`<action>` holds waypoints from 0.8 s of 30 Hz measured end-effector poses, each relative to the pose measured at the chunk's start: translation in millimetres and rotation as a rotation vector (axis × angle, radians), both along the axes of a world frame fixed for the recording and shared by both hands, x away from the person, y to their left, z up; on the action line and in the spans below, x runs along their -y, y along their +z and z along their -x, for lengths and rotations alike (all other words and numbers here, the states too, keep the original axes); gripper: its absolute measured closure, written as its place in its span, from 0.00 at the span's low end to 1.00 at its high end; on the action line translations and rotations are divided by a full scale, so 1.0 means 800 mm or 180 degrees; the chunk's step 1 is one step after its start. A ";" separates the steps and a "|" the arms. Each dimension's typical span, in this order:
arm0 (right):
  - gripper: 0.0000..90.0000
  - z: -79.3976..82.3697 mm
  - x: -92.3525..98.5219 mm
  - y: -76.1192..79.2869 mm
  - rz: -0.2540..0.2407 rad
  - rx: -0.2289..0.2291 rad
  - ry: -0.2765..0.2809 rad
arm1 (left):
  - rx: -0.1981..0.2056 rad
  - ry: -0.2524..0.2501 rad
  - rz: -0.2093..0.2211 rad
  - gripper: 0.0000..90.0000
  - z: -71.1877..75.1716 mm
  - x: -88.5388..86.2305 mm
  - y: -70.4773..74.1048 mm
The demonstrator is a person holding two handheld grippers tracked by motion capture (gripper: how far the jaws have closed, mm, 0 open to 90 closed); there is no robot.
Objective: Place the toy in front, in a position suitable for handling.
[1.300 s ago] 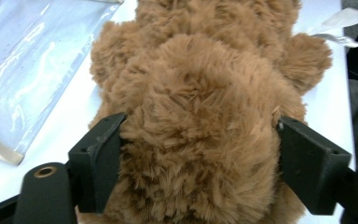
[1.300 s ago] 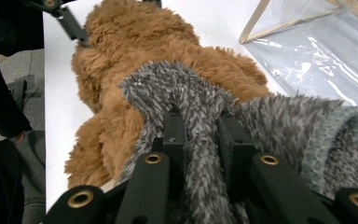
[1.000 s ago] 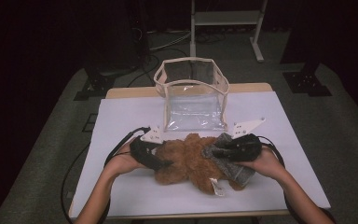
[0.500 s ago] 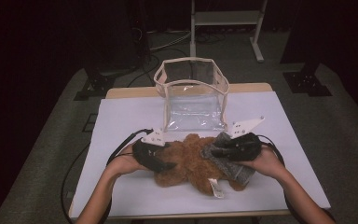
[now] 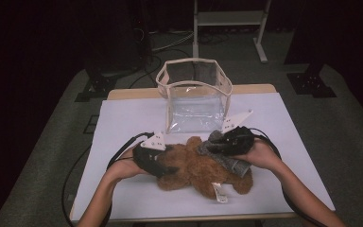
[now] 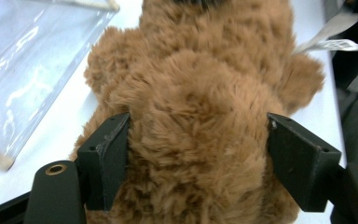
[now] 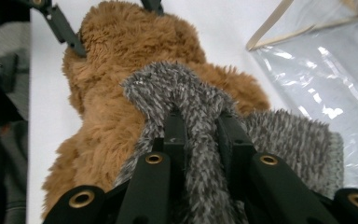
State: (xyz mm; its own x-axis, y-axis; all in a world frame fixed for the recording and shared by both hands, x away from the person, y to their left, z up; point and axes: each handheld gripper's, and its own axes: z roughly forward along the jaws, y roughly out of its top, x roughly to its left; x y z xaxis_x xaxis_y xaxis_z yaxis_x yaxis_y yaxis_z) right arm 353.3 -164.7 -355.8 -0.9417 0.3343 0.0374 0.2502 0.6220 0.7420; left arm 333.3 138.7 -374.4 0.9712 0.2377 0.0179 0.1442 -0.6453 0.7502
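Note:
A brown teddy bear [image 5: 198, 171] lies on the white table [image 5: 132, 118]. Its head [image 6: 200, 93] sits between the jaws of my left gripper [image 6: 198, 154], and both pads touch the fur. Those jaws have just been opening a little with the head still between them. My right gripper [image 7: 200, 126] is shut on a fold of grey furry cloth [image 7: 177, 88] that lies over the bear's body [image 7: 116, 46]. In the high view, the left gripper [image 5: 168, 165] is at the bear's left end. The right gripper [image 5: 209, 147] lies over the grey cloth [image 5: 231, 163].
A clear plastic bag with a beige rim [image 5: 194, 94] stands open just behind the bear, close to both grippers. A white label [image 5: 219, 191] hangs from the bear toward the table's front edge. Cables trail from both grippers across the table.
My right gripper has shifted slightly left and away from the person with the grey cloth in it. The left hand has stayed on the bear's head.

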 end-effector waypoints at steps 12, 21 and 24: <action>0.83 -0.003 0.007 0.030 -0.0098 0.0111 0.0010 | 0.0082 -0.0093 -0.0295 0.34 0.009 0.009 -0.005; 0.83 0.016 0.020 0.006 -0.0113 0.0007 0.0034 | 0.0059 -0.0126 -0.0141 0.41 0.006 0.016 -0.001; 0.83 0.017 0.010 0.016 -0.0071 0.0090 0.0078 | 0.0061 -0.0095 -0.0106 0.43 0.006 0.017 -0.005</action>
State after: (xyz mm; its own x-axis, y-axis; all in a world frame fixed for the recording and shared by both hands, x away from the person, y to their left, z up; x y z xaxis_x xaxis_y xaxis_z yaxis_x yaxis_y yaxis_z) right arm 339.6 -172.5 -343.3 -0.9504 0.3106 0.0179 0.2140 0.6108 0.7624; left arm 328.2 125.5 -378.5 0.9772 0.2076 0.0439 0.1103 -0.6737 0.7307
